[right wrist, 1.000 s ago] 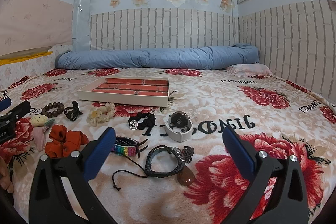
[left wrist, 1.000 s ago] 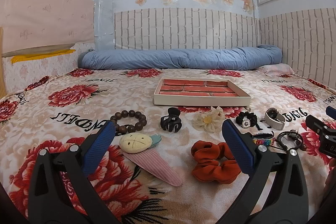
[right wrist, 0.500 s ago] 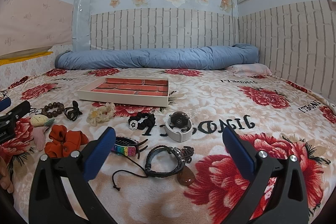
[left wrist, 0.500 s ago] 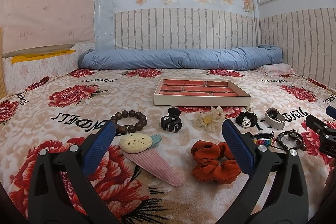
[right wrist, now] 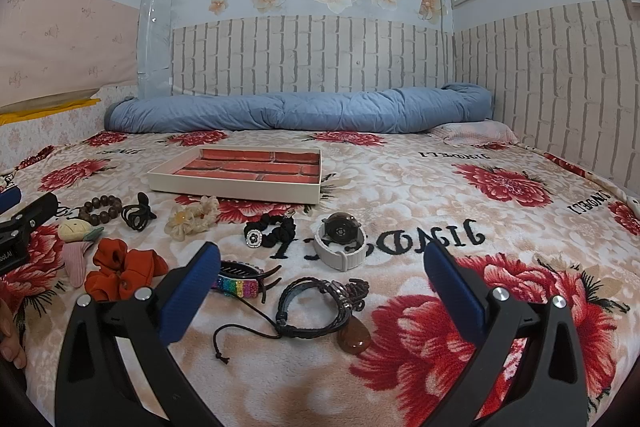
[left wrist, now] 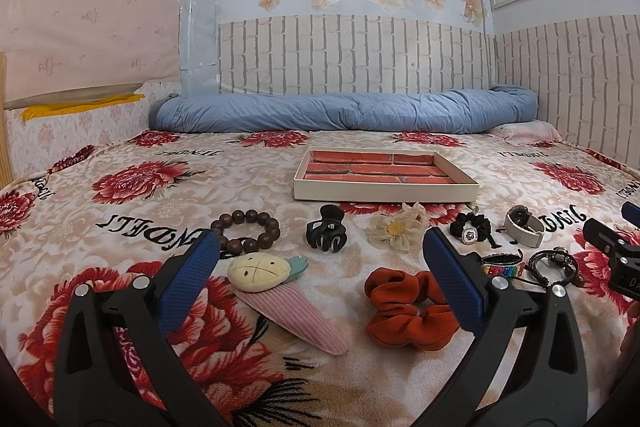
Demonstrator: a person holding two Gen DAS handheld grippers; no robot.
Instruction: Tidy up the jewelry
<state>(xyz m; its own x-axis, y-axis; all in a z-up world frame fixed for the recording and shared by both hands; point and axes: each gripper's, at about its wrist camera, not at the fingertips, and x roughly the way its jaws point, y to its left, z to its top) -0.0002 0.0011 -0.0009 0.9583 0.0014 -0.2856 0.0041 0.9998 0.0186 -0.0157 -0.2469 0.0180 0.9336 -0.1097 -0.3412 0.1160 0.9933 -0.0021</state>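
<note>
A cream tray [left wrist: 384, 190] [right wrist: 224, 191] with a red brick-pattern floor lies on the flowered blanket, with nothing in it. In front of it lie a wooden bead bracelet [left wrist: 245, 230], a black claw clip [left wrist: 325, 234], a cream flower [left wrist: 397, 230], a pineapple hair clip [left wrist: 280, 287] and an orange scrunchie [left wrist: 404, 311]. My left gripper [left wrist: 320, 283] is open and empty above them. My right gripper [right wrist: 320, 285] is open and empty above a black cord bracelet [right wrist: 316, 307], near a rainbow clip [right wrist: 240, 285], a white-strap watch [right wrist: 340, 239] and a black scrunchie [right wrist: 272, 231].
A rolled blue quilt [left wrist: 344, 111] lies along the brick-pattern wall at the far edge of the bed. A pink pillow [right wrist: 476, 131] sits at the far right corner. The other gripper shows at each view's edge [left wrist: 612, 251] [right wrist: 24, 227].
</note>
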